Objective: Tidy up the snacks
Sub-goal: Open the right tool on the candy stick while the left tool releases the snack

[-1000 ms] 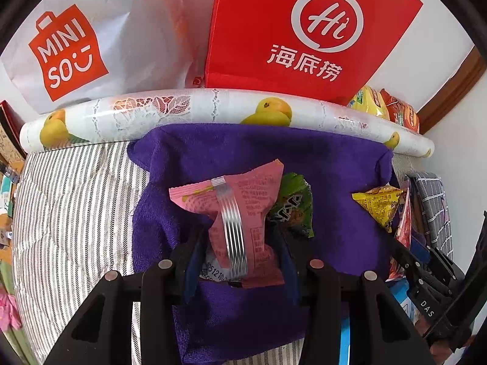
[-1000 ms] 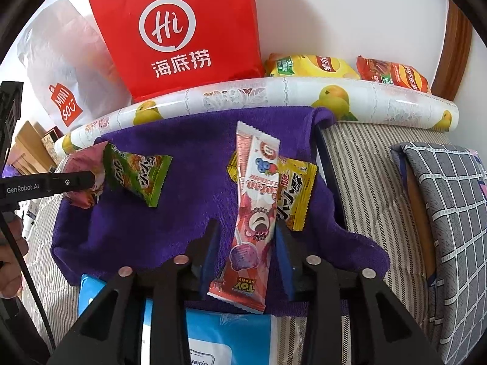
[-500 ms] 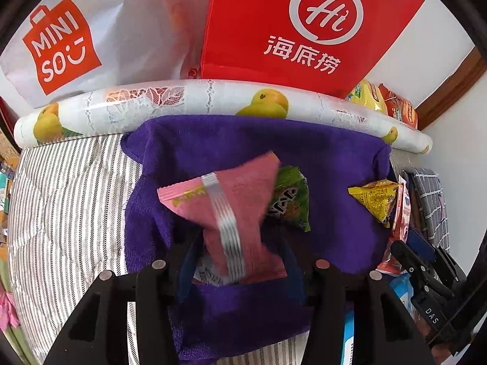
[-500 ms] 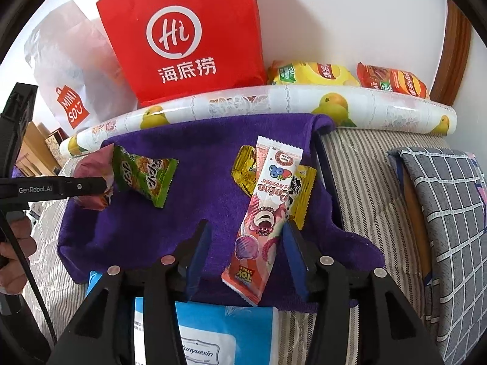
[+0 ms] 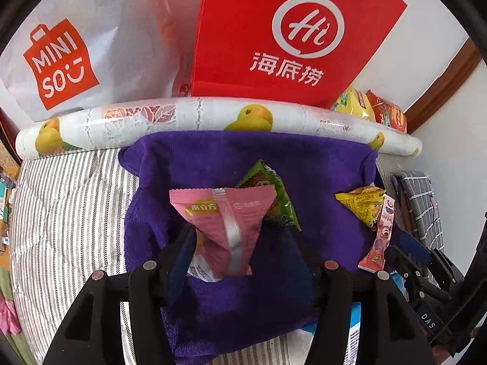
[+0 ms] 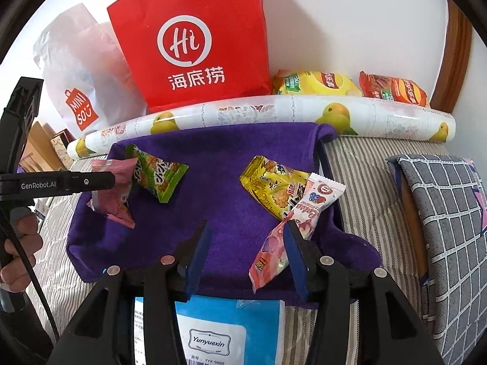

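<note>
left gripper: jaws opening, pink packet loose between them, leaning on its left finger over the purple towel | right gripper: parted, grips nothing, pink stick snack touching its right finger | risk: either wrapper may cling to a pad and drag off the towel on withdrawal

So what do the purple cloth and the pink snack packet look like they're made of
Purple cloth: looks like terry or microfibre towelling, matte and fuzzy, with soft rumpled edges and no shine. Pink snack packet: seems to be thin plastic film, slightly glossy, with a shiny crimped seam down the middle and creases; whether it is foil-lined inside cannot be told.
</note>
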{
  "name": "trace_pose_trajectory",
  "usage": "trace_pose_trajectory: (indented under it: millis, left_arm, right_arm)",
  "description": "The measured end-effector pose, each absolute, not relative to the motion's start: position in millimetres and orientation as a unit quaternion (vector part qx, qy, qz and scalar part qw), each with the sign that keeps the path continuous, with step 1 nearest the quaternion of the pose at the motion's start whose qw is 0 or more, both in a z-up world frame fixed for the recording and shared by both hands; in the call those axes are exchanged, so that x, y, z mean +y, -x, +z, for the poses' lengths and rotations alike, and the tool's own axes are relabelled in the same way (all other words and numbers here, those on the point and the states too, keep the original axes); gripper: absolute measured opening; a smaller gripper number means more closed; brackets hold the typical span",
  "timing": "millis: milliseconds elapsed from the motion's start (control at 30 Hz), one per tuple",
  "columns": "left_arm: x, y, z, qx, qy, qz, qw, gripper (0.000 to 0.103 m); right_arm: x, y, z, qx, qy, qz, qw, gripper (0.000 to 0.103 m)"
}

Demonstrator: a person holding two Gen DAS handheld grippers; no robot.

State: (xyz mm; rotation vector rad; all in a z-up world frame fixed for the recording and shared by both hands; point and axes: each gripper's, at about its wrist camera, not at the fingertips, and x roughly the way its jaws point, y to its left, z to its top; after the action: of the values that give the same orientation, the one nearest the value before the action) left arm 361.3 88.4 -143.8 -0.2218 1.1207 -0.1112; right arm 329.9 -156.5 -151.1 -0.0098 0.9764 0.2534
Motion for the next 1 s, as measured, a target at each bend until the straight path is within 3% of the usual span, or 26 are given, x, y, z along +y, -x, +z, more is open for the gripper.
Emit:
trace_pose_trajectory:
  millis: [1000]
  left_arm:
    - [88,-329,-94,0.470,0.113,-0.055,0.874,0.058]
  right_arm:
    - [-162,-268,-109,0.438,0.007,0.124,0.891,0.055]
